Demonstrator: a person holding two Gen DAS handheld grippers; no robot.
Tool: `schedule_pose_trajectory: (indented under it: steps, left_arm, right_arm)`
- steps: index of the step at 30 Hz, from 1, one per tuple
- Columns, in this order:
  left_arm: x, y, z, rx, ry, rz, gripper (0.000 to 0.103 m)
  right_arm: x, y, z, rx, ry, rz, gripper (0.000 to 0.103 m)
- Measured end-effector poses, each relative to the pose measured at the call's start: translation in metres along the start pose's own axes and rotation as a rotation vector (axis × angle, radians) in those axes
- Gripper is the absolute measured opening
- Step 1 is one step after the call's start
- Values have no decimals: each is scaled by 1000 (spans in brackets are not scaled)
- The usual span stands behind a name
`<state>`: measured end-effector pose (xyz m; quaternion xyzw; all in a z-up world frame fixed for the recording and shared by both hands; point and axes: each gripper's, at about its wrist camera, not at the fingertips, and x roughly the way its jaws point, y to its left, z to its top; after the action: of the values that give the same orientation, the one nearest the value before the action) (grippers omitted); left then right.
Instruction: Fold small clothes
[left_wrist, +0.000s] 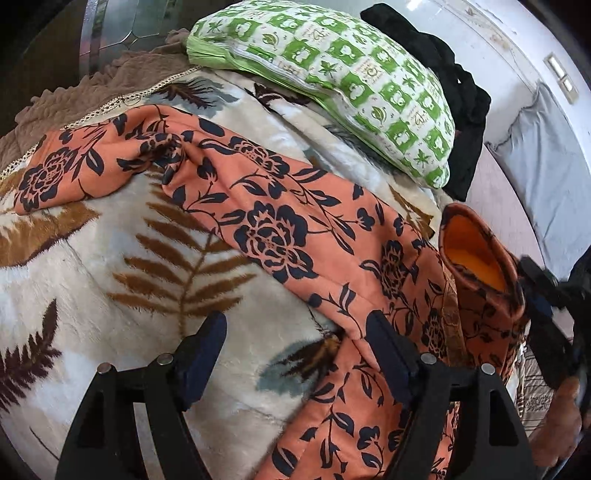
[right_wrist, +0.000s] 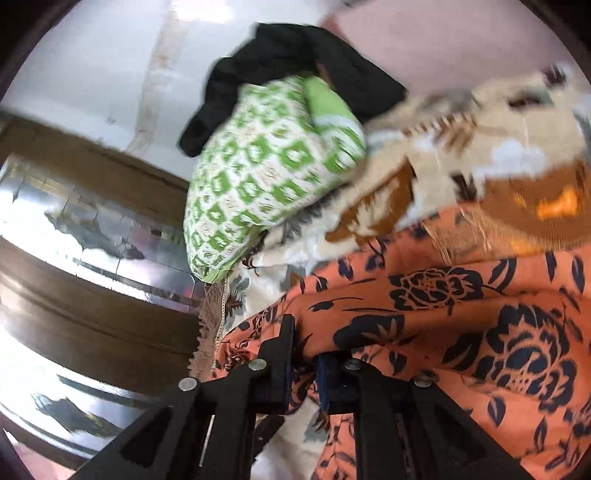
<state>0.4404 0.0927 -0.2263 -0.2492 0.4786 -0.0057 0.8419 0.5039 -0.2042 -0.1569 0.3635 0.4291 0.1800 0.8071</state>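
An orange garment with dark blue flowers (left_wrist: 280, 229) lies stretched diagonally across a plush leaf-print blanket (left_wrist: 110, 258). My left gripper (left_wrist: 295, 328) hovers over its lower edge, open, with blanket and a strip of the hem between the fingers and nothing pressed. At the right, one end of the garment (left_wrist: 480, 266) is lifted and shows its bright orange inside. My right gripper (left_wrist: 546, 306) holds it there. In the right wrist view the right gripper (right_wrist: 304, 354) is shut on a fold of the orange garment (right_wrist: 461, 314), which bunches around the fingers.
A green-and-white patterned pillow (left_wrist: 332, 81) lies at the back of the bed, with a black cloth (left_wrist: 454, 85) behind it. Brown fringed bedding (left_wrist: 92, 85) sits far left. A grey cloth (left_wrist: 546, 155) lies on the floor to the right. A person's hand (left_wrist: 565, 413) shows at bottom right.
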Motion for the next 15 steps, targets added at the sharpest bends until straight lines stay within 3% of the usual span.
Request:
schedule_pose_trajectory:
  steps: [3,6,9,12,13,14,15]
  left_arm:
    - [4,-6,-1,-16,26,-49,78]
    - [4,-13,-5,-17,52,-111,78]
    - [4,-15,-8,-6,57,-127,78]
    - [7,-7,-6,-58,68,-137,78]
    - [8,-5,-5,-75,68,-138,78]
    - [9,-4,-5,-88,67,-138,78]
    - [9,-3,-5,-91,68,-139,78]
  right_arm:
    - [0,4,-11,10,37,46,13]
    - [1,8,-25,-27,0,-35,13]
    - [14,-1,-34,35,-21,-12,15]
    - [38,-13,-47,99,88,-45,22]
    - [45,-18,-51,117,139,-44,32]
    - [50,-25,-58,144,200,-27,52]
    - [51,-31,-62,164,222,-10,64]
